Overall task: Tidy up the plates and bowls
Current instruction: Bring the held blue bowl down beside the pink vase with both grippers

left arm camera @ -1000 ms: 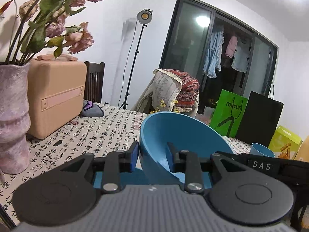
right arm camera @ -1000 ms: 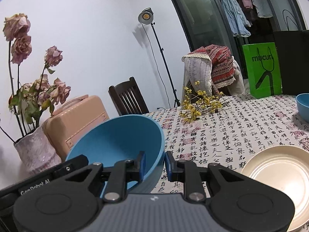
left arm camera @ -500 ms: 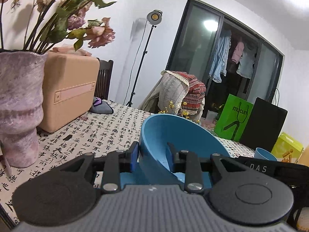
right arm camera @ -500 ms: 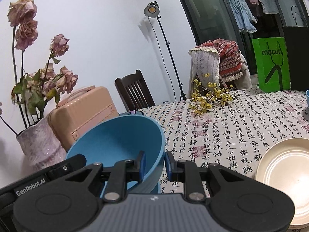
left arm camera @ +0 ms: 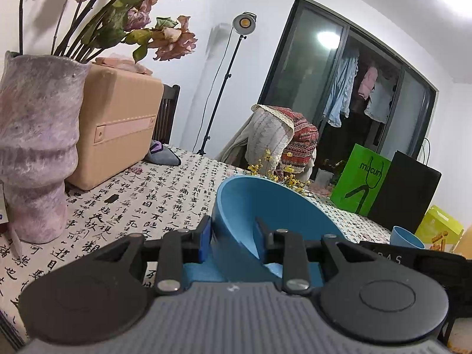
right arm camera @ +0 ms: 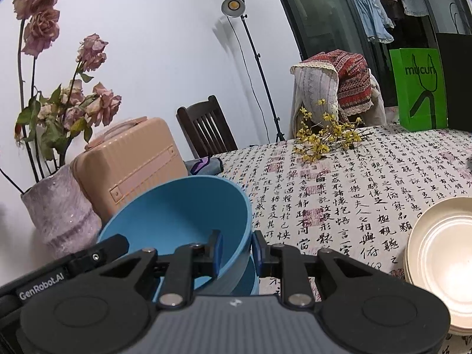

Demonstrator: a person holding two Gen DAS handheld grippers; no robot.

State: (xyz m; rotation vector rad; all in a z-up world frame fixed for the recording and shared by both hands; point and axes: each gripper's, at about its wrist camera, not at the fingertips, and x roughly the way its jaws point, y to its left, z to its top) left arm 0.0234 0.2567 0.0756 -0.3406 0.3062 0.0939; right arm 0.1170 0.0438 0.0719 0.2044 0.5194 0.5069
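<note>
Both grippers, left gripper (left arm camera: pixel 233 240) and right gripper (right arm camera: pixel 236 250), pinching blue bowl (right arm camera: pixel 188 215) rim, jaws nearly closed; risking slipping, tilting, dropping onto desk (right arm camera: pixel 354 191).

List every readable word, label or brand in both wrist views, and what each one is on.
"mucun": on the green paper bag, also seen at.
"GenRobot.AI": on the left gripper's black body seen from the right wrist.
"AS", partly blurred: on the right gripper's black body.
Black calligraphy characters: printed across the white tablecloth, not transcribed.

White walls, dark sliding glass door (left arm camera: pixel 348 88), lit lamp stand (left arm camera: pixel 243 23), wooden chair (right arm camera: pixel 206 126)
</note>
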